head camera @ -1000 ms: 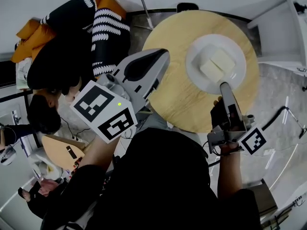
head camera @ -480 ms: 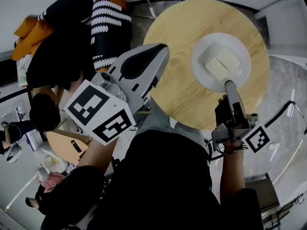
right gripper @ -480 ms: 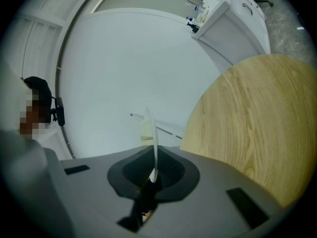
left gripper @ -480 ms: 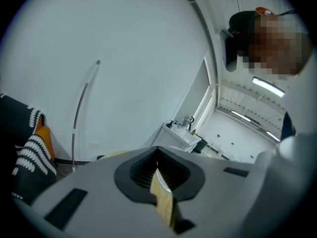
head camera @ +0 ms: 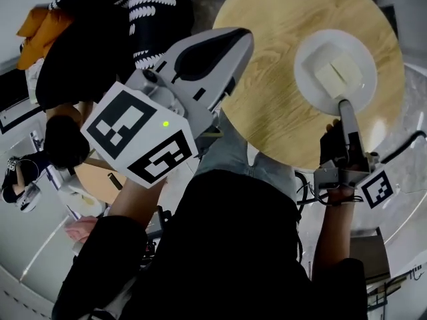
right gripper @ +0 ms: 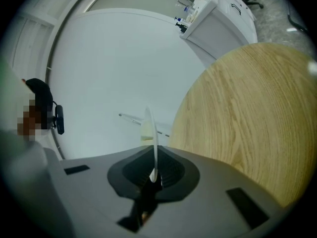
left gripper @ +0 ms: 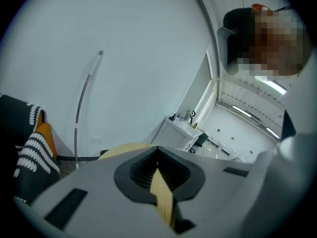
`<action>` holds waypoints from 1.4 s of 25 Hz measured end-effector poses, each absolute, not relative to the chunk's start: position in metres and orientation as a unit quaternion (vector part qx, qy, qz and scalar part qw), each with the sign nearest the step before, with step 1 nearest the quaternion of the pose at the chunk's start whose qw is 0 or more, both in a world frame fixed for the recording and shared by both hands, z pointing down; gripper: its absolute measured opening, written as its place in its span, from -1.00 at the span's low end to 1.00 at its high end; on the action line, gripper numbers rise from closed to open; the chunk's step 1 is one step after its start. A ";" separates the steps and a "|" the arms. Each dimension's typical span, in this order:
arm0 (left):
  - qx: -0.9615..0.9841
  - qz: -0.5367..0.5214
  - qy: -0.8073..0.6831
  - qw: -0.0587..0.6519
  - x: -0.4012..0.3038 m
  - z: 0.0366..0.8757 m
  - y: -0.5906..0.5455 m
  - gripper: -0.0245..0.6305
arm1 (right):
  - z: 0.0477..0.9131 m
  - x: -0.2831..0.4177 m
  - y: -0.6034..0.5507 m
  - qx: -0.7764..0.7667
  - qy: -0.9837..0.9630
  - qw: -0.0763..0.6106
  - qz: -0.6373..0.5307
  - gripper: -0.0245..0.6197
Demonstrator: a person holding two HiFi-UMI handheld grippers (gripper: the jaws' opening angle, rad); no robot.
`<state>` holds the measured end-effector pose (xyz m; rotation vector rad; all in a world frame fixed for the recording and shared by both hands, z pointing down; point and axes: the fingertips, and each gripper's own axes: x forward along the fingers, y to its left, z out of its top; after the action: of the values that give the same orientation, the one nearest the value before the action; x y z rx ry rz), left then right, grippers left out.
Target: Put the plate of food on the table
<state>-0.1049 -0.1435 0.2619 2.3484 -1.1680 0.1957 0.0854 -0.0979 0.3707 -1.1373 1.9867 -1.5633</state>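
- I am holding the right gripper (head camera: 342, 104) clamped on the near rim of the round white plate (head camera: 303, 65). In the right gripper view that rim is showing edge-on as a thin white line pinched between the jaws.
- The plate is carrying pale yellow rectangular blocks of food (head camera: 333, 72). It is sitting over the right-hand part of the round light-wood table (head camera: 280, 59), inside the edge.
- I cannot tell from any view whether its base is touching the wood.
- Risk one: I am gripping at a single point on the rim, so the far side is hanging unsupported. Any roll of my wrist is likely to tip the plate and send the blocks sliding.
- Risk two: if I am opening the jaws while the base is off the wood, the plate is likely to drop, clatter and skid.
- Risk three: if I am pulling back before the jaws part, I am dragging the plate toward the near edge of the table.
- The left gripper (head camera: 237, 42) is hovering over the table's near-left edge with its jaws drawn together on nothing. A careless swing there risks bumping the tabletop and jolting the plate.
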 end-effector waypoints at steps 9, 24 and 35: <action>0.866 0.072 -0.435 0.235 -0.105 0.254 -0.142 -0.95 | 0.366 0.082 -0.101 -0.387 0.715 0.199 -0.547 -0.87; 0.864 0.087 -0.411 0.276 -0.089 0.266 -0.139 -0.95 | 0.370 0.079 -0.100 -0.402 0.695 0.182 -0.567 -0.87; 0.862 0.102 -0.399 0.294 -0.080 0.275 -0.139 -0.95 | 0.383 0.085 -0.098 -0.413 0.673 0.183 -0.585 -0.87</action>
<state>-0.0798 -0.1394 0.2751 2.2959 -1.0629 0.2703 0.0848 -0.0977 0.3828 -1.1663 1.8998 -1.6514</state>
